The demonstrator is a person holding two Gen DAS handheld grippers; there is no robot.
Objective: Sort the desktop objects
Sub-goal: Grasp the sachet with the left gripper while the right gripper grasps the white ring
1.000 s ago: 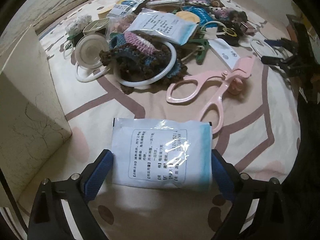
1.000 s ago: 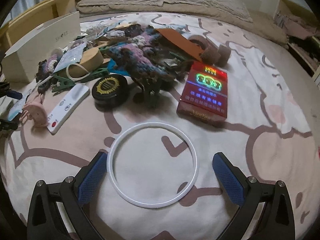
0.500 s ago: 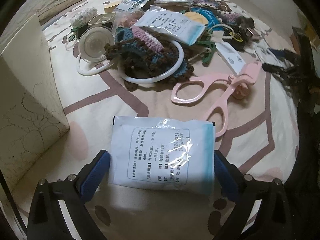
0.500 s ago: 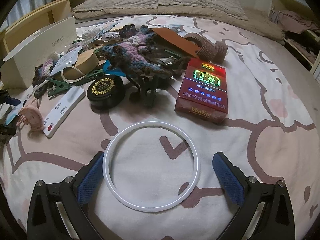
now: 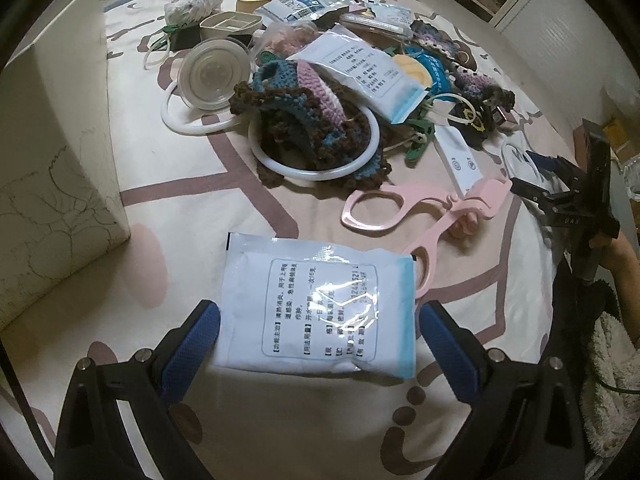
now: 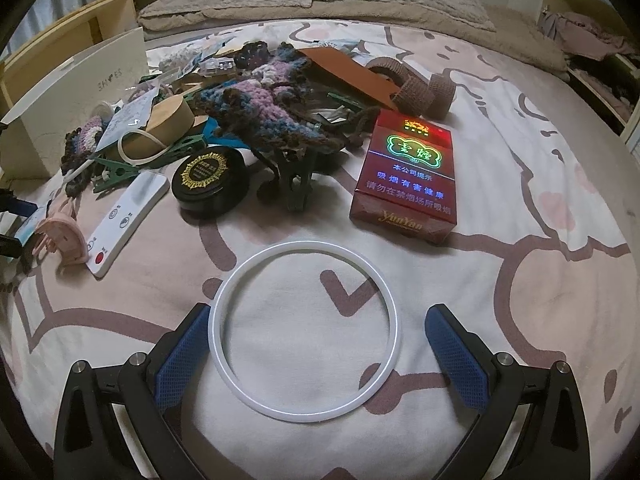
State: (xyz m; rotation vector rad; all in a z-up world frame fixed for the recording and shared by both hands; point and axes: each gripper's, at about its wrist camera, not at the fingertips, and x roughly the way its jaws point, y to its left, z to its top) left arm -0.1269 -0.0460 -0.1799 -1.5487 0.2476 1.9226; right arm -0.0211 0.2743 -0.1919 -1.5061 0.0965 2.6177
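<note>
The left gripper (image 5: 316, 334) hangs wide open over a white-and-blue medicine sachet (image 5: 318, 300) lying flat at lower centre of its view, pads either side and clear of it. A flat packet like this likely wants a low approach and a pinch across one edge, lest it slide on the patterned bedsheet (image 5: 192, 208). Its black Chinese print is too fine to read. Pink scissors (image 5: 424, 216) lie just right of it. The right gripper (image 6: 318, 346), equally spread, brackets a white ring (image 6: 394, 320) at lower centre; one pad (image 6: 184, 352) appears to touch its rim, so closing on a single side of the hoop looks wisest. Above right, a red cigarette pack (image 6: 404, 184) reads "YunYan"; the white box (image 6: 76, 100) at upper left shows partly legible lettering.
</note>
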